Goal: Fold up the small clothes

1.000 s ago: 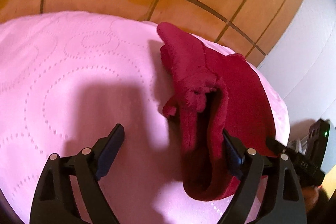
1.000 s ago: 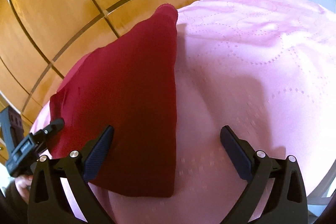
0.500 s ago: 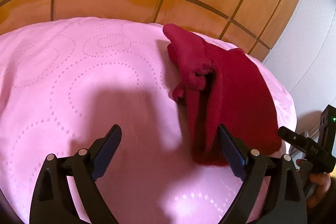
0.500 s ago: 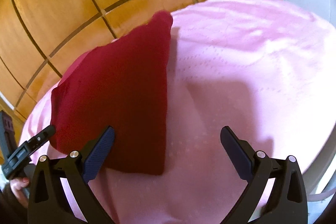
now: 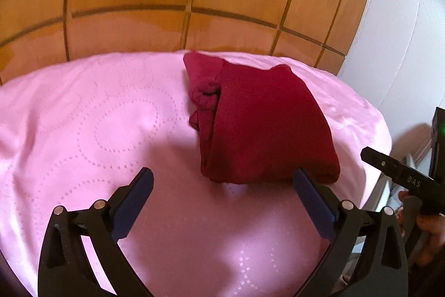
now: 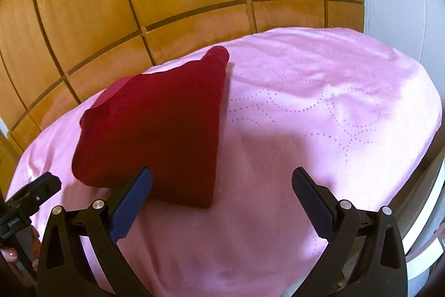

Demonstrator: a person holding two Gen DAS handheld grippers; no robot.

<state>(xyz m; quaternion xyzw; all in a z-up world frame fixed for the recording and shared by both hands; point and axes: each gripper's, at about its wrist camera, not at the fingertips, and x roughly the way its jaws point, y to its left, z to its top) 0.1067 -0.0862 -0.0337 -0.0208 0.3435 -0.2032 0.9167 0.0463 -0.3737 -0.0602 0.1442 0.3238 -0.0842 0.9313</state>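
1. I am watching my left gripper (image 5: 222,187) pointing forward and downward, its jaws opening wide with nothing pressing between the pads.
2. My right gripper (image 6: 222,187) is hanging at a similar downward slant, its jaws standing wide apart and gripping nothing.
3. The two grippers are sitting side by side, each one showing at the edge of the other's view.
4. A hand (image 5: 429,237) is wrapping the right gripper's handle.

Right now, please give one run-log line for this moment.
left gripper: opening, empty | right gripper: open, empty | dark red garment: folded on pink bedcover
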